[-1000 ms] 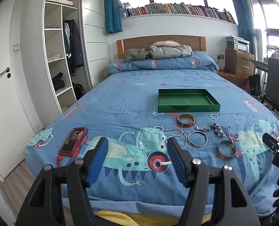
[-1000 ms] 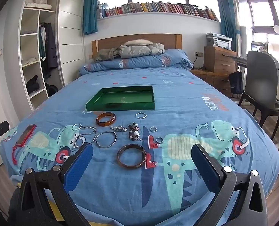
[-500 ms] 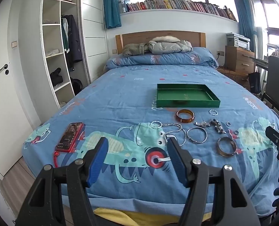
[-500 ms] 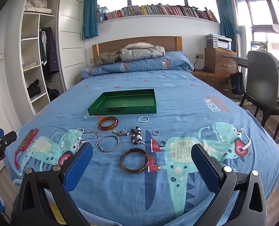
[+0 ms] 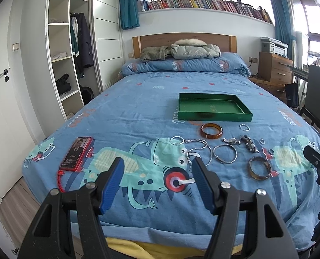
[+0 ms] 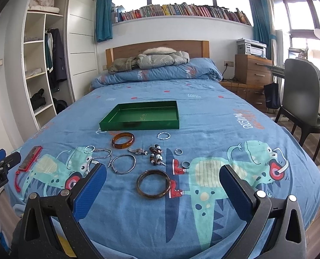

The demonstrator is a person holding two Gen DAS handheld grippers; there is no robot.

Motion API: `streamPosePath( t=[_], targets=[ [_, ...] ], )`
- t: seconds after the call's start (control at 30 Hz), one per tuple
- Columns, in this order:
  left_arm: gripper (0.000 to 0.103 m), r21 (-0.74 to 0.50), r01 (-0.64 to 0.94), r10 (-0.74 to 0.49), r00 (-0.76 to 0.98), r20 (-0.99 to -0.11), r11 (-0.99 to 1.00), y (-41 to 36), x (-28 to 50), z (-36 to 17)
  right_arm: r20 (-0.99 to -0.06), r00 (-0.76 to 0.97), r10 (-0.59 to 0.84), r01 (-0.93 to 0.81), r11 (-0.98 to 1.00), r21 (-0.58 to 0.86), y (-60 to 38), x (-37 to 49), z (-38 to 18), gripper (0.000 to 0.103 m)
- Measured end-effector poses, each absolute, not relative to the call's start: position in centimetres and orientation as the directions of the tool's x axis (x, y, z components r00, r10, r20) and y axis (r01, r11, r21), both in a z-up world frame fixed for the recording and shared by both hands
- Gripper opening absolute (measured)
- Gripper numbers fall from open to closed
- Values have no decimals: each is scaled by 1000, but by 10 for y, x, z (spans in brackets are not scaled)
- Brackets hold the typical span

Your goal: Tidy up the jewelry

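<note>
An empty green tray [image 5: 242,114] [image 6: 138,126] lies mid-bed. In front of it lie an amber bangle [image 5: 211,130] [image 6: 123,140], a dark brown bangle [image 5: 260,168] [image 6: 153,183], a silver bangle [image 5: 225,156] [image 6: 123,164], a silver chain [image 5: 194,149] [image 6: 99,154], a bead bracelet [image 5: 249,143] [image 6: 156,157], a clasp piece [image 6: 138,151] and small rings [image 6: 163,135]. My left gripper [image 5: 157,183] is open and empty above the bed's foot, left of the jewelry. My right gripper [image 6: 163,191] is open and empty, with the dark brown bangle seen between its fingers.
A red phone [image 5: 77,153] [image 6: 30,158] lies on the bed's left. The blue dinosaur bedspread [image 5: 138,112] covers the bed. A wardrobe [image 5: 69,54] stands left; a chair [image 6: 300,99] and drawers [image 6: 251,71] stand right. Pillows and jackets [image 6: 160,59] lie at the headboard.
Both views have shifted a little, and the jewelry sits lower in the right wrist view. Nothing on the bed has moved and both grippers stay open.
</note>
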State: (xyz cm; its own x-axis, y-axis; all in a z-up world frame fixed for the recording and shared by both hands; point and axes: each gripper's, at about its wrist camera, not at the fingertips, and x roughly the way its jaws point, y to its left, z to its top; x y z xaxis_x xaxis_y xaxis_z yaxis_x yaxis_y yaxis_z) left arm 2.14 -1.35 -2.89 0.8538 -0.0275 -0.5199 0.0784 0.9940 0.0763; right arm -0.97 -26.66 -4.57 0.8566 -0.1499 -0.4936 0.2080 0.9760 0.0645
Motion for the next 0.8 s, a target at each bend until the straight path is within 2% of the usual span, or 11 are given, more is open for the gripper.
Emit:
streamPosePath(
  t=[0.37,0.8],
  targets=[
    [63,93,105,-37,836,-547,990,-26,27,-33,-540,817,-203,230,973,-19,-267,-4,-48,103],
    [63,76,80,-24,831,-555,994,-39,27,-26,-548,818,-176,211,977,2,-283,-2,-46,103]
  ],
)
